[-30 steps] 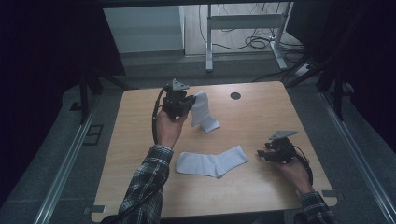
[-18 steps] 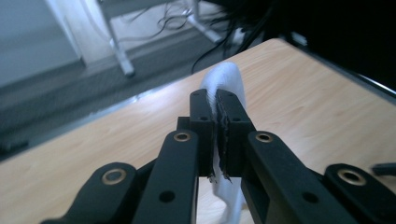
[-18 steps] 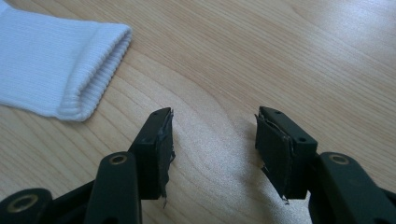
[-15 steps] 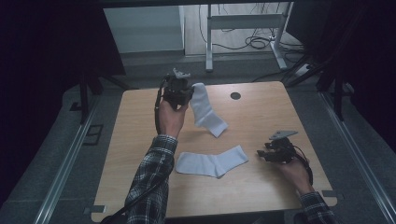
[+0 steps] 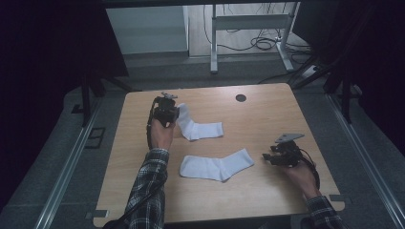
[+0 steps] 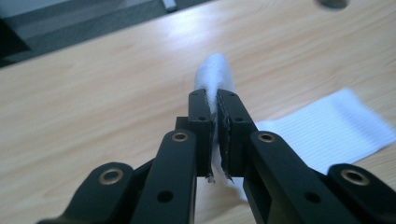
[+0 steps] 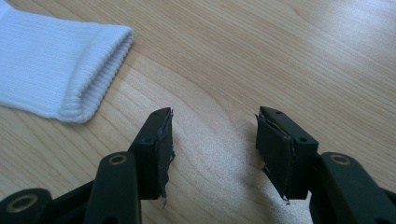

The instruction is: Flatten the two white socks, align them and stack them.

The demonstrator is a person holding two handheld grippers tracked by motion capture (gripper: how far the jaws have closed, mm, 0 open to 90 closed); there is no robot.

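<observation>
Your table (image 5: pixel 267 119) is a pale wooden top with a small dark round hole (image 5: pixel 241 98) near its far edge. Two white socks lie on it. The nearer sock (image 5: pixel 217 165) is flat in the middle of the table, its ribbed cuff pointing toward your right hand; in the right gripper view that cuff (image 7: pixel 88 70) sits just ahead and to the left of the jaws, apart from them.

The farther sock (image 5: pixel 198 127) lies beyond it, toward the far left. Its long part rests flat on the wood, while one end is lifted where you have it pinched.

Your left gripper (image 5: pixel 168 112) is clenched on that raised end: in the left gripper view (image 6: pixel 214 135) the two black jaws stand almost together with a fold of white cloth (image 6: pixel 212 77) squeezed between them and bulging out past the tips.

Your right gripper (image 5: pixel 282 155) rests low over bare wood near the right edge, beside the nearer sock's cuff. In the right gripper view (image 7: pixel 215 140) its jaws are spread wide with nothing between them.
</observation>
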